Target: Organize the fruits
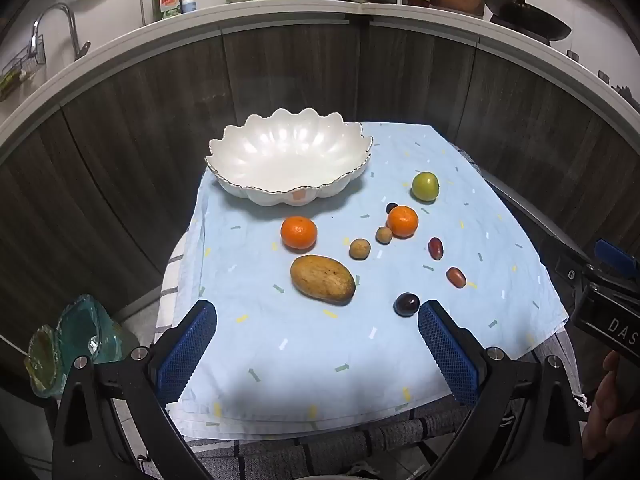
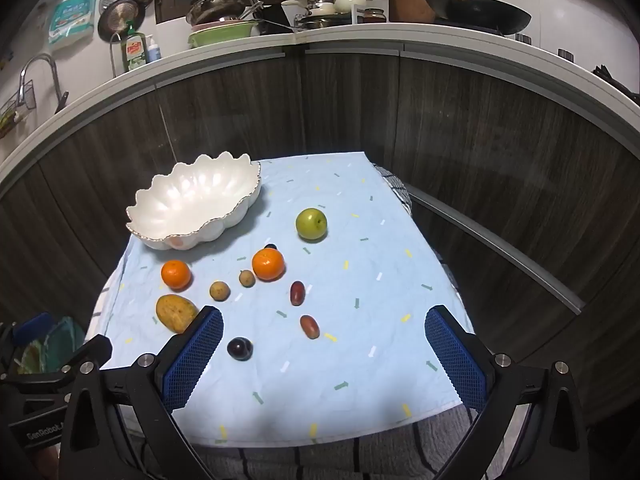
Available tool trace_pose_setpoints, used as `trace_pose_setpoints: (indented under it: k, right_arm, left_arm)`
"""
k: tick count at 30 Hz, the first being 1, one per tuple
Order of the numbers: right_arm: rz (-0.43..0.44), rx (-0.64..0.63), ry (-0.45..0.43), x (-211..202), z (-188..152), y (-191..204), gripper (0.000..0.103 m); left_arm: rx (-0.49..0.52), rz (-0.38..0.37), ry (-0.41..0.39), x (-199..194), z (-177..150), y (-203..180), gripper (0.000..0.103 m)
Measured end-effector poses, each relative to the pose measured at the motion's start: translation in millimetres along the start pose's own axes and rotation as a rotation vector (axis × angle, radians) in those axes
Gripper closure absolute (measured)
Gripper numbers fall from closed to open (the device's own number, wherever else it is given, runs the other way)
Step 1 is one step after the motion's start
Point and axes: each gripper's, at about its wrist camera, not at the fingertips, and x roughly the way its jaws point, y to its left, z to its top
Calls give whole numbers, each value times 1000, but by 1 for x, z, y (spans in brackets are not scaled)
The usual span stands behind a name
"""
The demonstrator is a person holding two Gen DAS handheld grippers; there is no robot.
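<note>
The mango (image 1: 323, 284) is lying on the blue cloth (image 1: 280, 340) before the bowl (image 1: 288, 156), its long axis running left-right, slightly slanted. Both left gripper (image 1: 317, 354) and right gripper (image 2: 324, 356) are hanging wide open, holding nothing. Only the left view is showing the mango whole; the right gripper's finger (image 2: 196, 356) is covering its end.

A light blue cloth (image 2: 360, 280) covers a small table in a kitchen. A white bowl (image 2: 196, 204) with a wavy rim sits at the far left of the cloth, and nothing is in it. A green apple (image 2: 311, 223) sits by itself, farther back. Two oranges lie nearer, one on the left (image 2: 176, 274) and one in the middle (image 2: 268, 264). Two small brown round fruits (image 2: 219, 290) lie between them. A yellow mango (image 2: 176, 312) lies at the left, partly behind a blue finger. Two small red fruits (image 2: 297, 292) and a dark plum (image 2: 239, 348) lie nearer the front. The right gripper (image 2: 324, 354) hangs over the front of the cloth with its blue fingers (image 2: 454, 356) wide apart, holding nothing.
</note>
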Motion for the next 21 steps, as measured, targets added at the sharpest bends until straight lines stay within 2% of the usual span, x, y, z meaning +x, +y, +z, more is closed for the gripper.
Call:
trace_pose_setpoints:
  k: [21]
  right_arm:
    - [0, 0, -5, -1, 0, 0, 1]
  left_arm:
    - [1, 1, -4, 1, 0, 0, 0]
